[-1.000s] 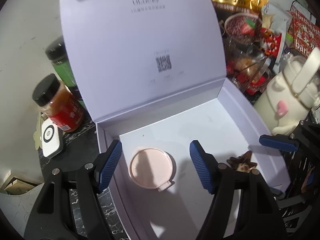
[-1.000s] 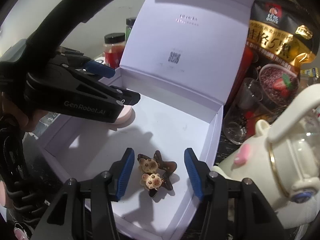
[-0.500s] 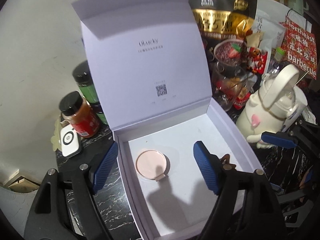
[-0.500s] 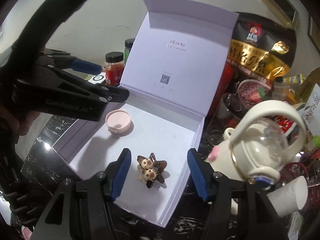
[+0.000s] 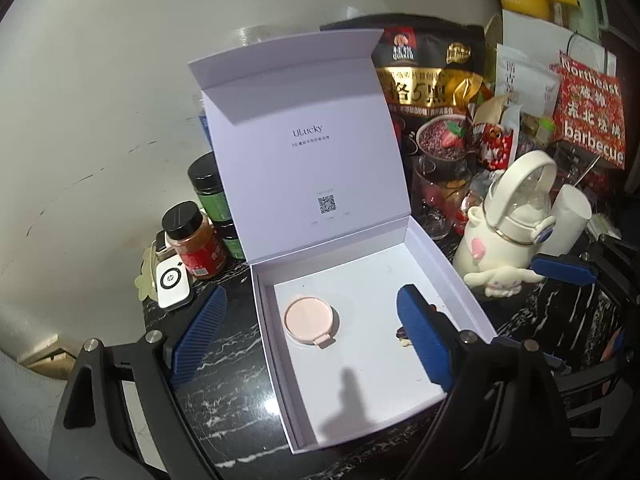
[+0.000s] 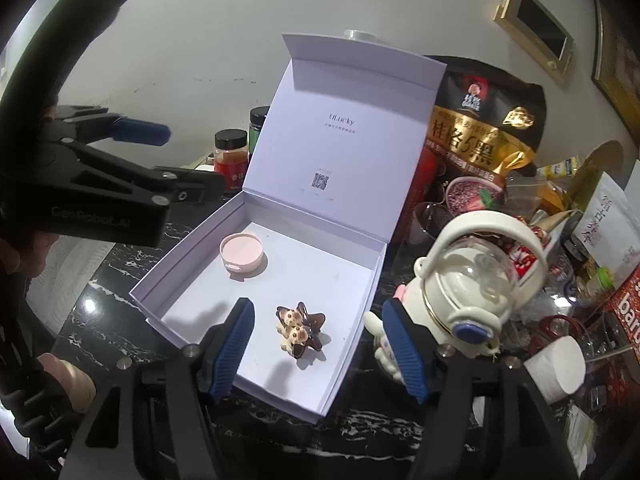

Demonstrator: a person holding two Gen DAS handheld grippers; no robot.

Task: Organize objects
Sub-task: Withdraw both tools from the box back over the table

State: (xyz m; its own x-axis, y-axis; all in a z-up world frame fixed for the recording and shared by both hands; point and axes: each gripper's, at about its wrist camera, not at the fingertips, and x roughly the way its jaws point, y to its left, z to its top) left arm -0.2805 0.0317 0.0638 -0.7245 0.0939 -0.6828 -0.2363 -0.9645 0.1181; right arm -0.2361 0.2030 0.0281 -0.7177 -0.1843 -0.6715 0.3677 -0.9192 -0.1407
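Note:
A white gift box (image 5: 452, 272) (image 6: 168, 276) stands open on the black marble counter, its lid upright. Inside lie a round pink compact (image 5: 308, 318) (image 6: 242, 250) at the left and a brown star-shaped hair clip with two small bear figures (image 6: 298, 326), mostly hidden behind a finger in the left wrist view (image 5: 402, 334). My left gripper (image 5: 312, 338) hangs above the box, jaws opening, nothing between them. My right gripper (image 6: 320, 342) also hovers above the box near the clip, jaws opening and empty.
A white bunny-themed bottle (image 5: 508, 232) (image 6: 472, 280) stands right of the box. Spice jars (image 5: 194, 240) and a white card reader (image 5: 172, 284) sit at the left. Snack bags (image 5: 432, 92), a glass (image 5: 440, 196) and packets crowd the back right. A wall lies behind.
Both grippers have risen and pulled back from the box while their jaws widened. The compact and the clip stay lying in the box.

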